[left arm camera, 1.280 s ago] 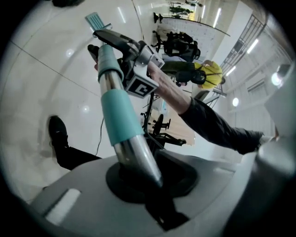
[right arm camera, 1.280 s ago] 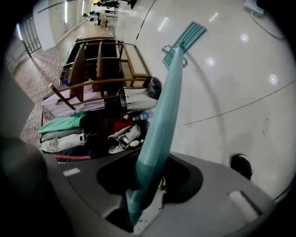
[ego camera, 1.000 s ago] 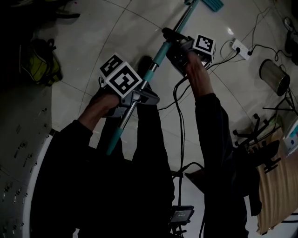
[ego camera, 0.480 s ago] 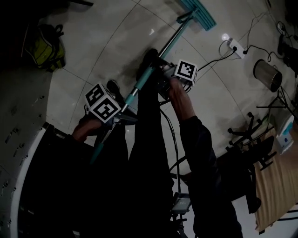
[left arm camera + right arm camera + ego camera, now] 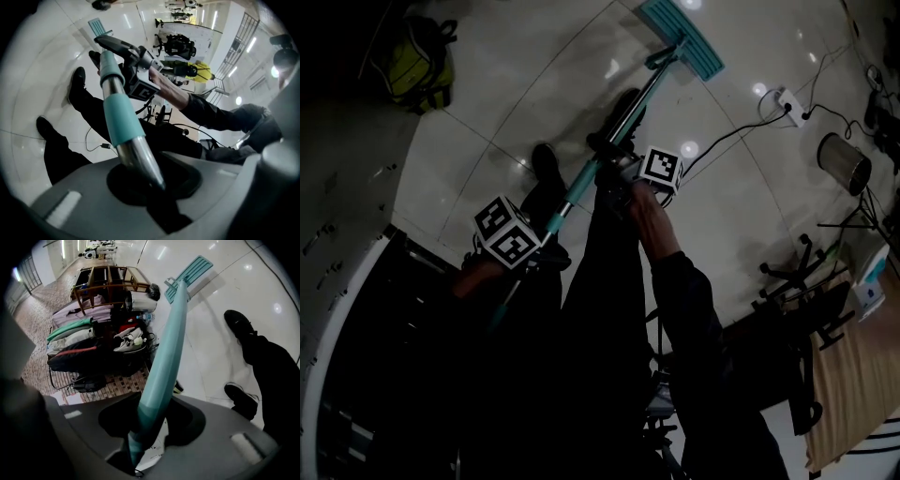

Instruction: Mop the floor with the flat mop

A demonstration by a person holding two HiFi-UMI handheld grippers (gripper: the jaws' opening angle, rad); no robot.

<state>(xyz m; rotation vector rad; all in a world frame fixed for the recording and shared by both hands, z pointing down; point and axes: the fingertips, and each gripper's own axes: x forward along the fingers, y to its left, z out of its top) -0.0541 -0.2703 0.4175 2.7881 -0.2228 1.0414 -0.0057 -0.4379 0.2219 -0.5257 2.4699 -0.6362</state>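
Note:
The flat mop has a teal head (image 5: pixel 680 37) lying flat on the pale tiled floor at the top of the head view. Its handle (image 5: pixel 581 183) slants down to the left. My right gripper (image 5: pixel 617 161) is shut on the teal upper part of the handle (image 5: pixel 164 357), with the mop head (image 5: pixel 190 275) far ahead of it. My left gripper (image 5: pixel 546 234) is shut lower down, on the silver tube (image 5: pixel 136 150) just below the teal sleeve (image 5: pixel 119 108). In the left gripper view the right gripper (image 5: pixel 136 56) grips the handle further along.
The person's dark shoes (image 5: pixel 546 164) (image 5: pixel 623 108) stand beside the handle. A power strip (image 5: pixel 783 98) with trailing cables and a metal bin (image 5: pixel 844 159) sit at the right. A yellow-green bag (image 5: pixel 417 56) lies at the top left. Chairs and a wooden table (image 5: pixel 862 375) stand at the lower right.
The mop head has slid left and come fully into view. Both grippers have drawn down and back with the handle, keeping their hold.

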